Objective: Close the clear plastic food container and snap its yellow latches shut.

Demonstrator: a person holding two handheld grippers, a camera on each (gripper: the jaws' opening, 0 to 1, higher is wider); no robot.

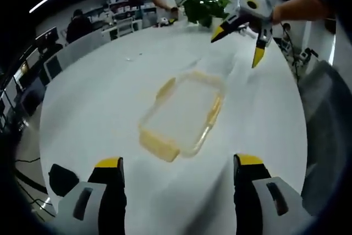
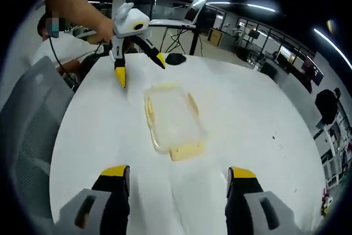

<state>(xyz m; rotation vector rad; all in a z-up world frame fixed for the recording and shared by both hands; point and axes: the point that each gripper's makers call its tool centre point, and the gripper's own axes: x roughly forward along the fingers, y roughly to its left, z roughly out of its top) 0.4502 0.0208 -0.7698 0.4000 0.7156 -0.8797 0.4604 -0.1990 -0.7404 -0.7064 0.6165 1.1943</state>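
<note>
We hold both grippers, left and right, wide open above the clear container lying mid-table, yellow latches splayed; pressing one end risks sliding it.

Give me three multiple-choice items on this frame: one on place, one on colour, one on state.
1. Where is the food container?
A. on the white table
B. on a chair
C. held in the air

2. What colour are its latches?
A. red
B. yellow
C. blue

3. How do both grippers stand?
A. shut on the container
B. shut on a latch
C. open, off the container

Answers: 1 A, it lies flat on the tabletop. 2 B, yellow flaps line its rim. 3 C, the left gripper and the right gripper both show jaws spread with nothing between.
</note>
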